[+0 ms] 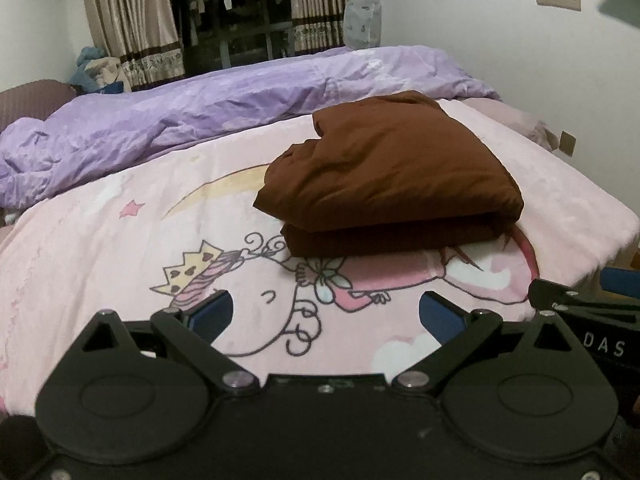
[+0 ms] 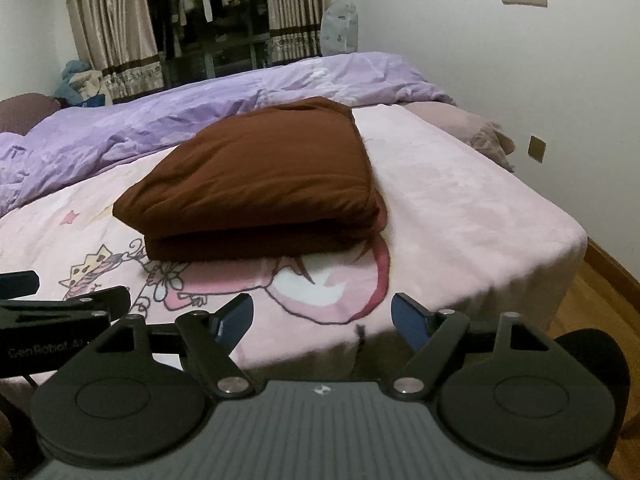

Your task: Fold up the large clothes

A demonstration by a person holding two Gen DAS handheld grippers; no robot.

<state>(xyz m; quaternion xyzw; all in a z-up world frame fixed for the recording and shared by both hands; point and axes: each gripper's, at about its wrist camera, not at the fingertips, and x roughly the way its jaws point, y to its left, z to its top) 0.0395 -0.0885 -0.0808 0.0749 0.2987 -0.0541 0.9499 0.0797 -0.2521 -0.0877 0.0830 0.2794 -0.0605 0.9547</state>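
Left wrist view shows our left tool [image 1: 326, 314] spread and empty over the pink blanket [image 1: 100, 248]; the brown garment [image 1: 384, 176] lies folded ahead on the bed. Our right tool [image 2: 322, 318] gapes empty too. Folding looks finished; we judge only tidying remains.

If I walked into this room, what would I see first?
Probably the brown folded garment, a thick bundle lying in the middle of the pink cartoon blanket. Behind it a crumpled purple duvet stretches across the far side of the bed. Up close, the left gripper and right gripper are both open, holding nothing.
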